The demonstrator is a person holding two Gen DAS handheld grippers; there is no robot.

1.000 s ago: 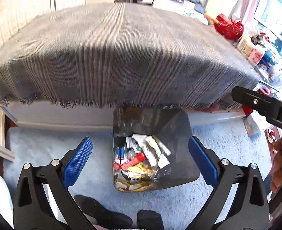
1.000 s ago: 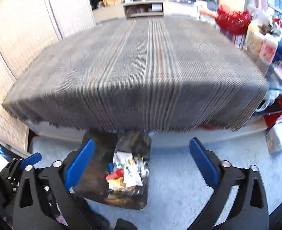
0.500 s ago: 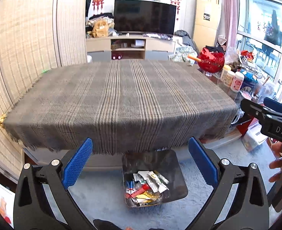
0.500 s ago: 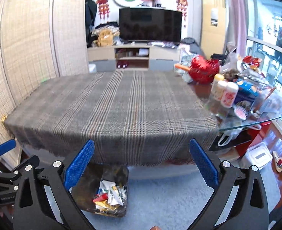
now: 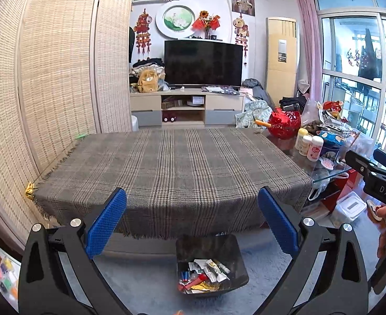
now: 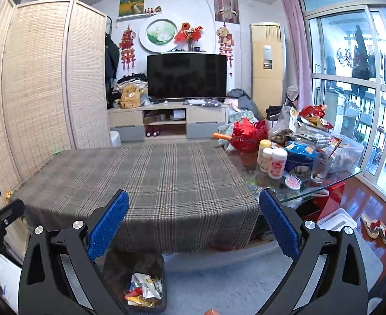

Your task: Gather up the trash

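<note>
Two grippers, jaws wide apart, both empty.
Left gripper (image 5: 192, 223) and right gripper (image 6: 194, 223) hover above the floor; trash bin (image 5: 211, 246), wrappers (image 5: 206, 275) inside, stands at the plaid-covered table's (image 5: 172, 162) near edge.

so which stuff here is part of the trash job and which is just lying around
Job:
- bin on the floor
- wrappers in it
- left gripper and right gripper, both open and empty

Lying about:
- bottles
- hairbrush
- slippers
- red basket
</note>
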